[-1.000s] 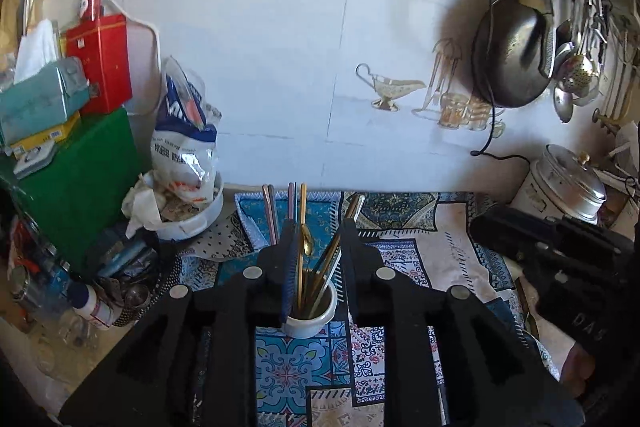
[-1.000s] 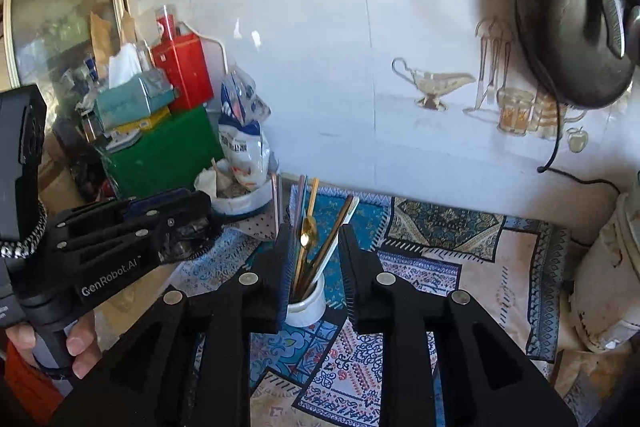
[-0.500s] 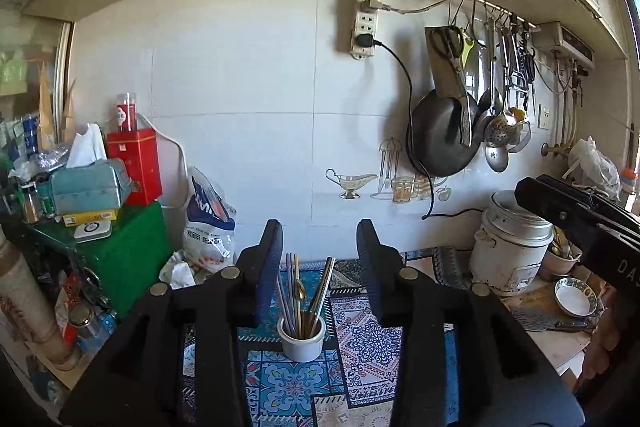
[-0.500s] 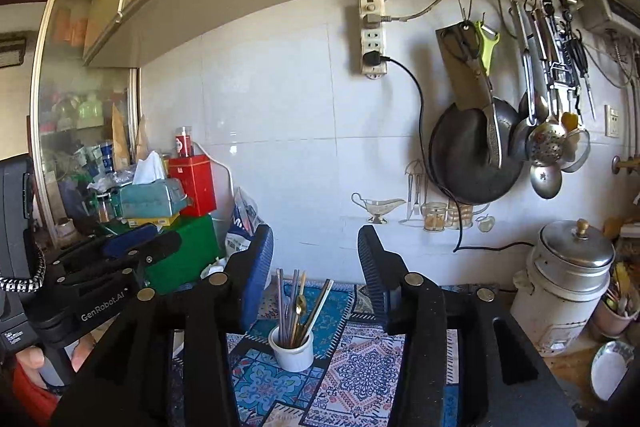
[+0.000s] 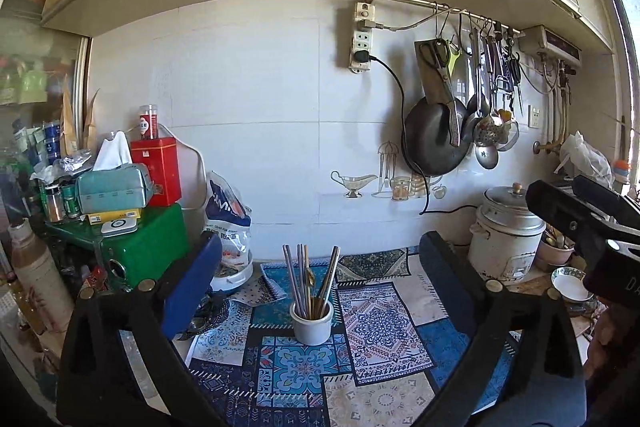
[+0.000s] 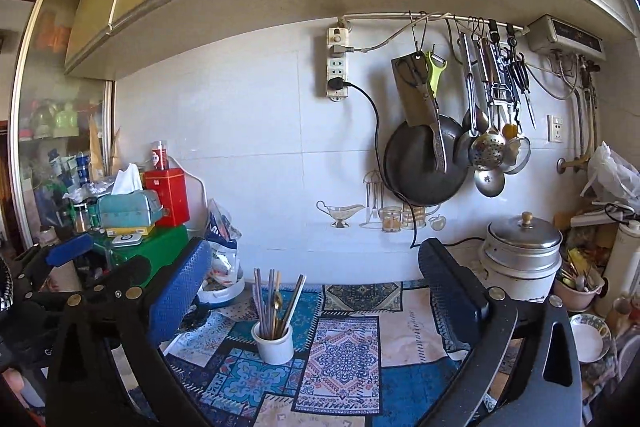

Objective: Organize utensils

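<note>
Both tools (image 5: 316, 267) (image 6: 314, 275) agape (nothing held)

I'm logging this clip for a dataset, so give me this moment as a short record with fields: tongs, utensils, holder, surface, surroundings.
left tongs: open, empty, held back from the cup
right tongs: open, empty, held back from the cup
utensils: chopsticks and a gold spoon, standing in the cup
white cup: upright on the mat
patterned mat: blue patchwork cloth covering the counter
rice cooker: right of the mat, lid on
wall rail: pan, ladles and scissors hanging
</note>
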`<state>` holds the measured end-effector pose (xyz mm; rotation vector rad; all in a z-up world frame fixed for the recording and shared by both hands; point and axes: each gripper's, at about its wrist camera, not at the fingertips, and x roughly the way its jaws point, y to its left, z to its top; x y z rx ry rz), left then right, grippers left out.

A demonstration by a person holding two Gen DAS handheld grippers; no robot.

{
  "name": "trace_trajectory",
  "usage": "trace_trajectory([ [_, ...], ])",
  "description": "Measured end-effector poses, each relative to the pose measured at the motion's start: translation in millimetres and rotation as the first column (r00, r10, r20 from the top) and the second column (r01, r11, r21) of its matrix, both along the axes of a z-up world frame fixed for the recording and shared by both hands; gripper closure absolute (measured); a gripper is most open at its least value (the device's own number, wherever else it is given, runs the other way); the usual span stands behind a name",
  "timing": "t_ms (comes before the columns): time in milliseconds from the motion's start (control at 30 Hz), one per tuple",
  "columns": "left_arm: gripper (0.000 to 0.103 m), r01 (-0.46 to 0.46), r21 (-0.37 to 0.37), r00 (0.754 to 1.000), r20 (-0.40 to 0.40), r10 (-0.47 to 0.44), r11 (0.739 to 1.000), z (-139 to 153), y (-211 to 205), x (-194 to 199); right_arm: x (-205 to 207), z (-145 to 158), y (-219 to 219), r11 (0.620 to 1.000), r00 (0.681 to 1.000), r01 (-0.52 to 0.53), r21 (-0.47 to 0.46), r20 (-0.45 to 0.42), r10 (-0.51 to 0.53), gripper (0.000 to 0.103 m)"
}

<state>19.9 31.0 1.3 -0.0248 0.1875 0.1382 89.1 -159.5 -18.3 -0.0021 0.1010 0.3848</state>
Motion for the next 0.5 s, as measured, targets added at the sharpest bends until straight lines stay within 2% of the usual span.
trace_trajectory([
  [200, 0.002, -0.007, -0.013, 1.0, -0.004, 0.007, 1.0, -3.0, 4.2, -5.0, -1.7, -7.5, 4.2, 1.0, 0.999, -0.003, -0.001, -0.034, 0.003, 0.0],
  [500, 0.002, -0.006, -0.023, 1.0, -0.007, 0.006, 1.0, -5.2, 8.2, -4.4, -4.6, -7.7, 4.7, 1.0, 0.999, 0.004, -0.013, -0.04, -0.004, 0.0],
])
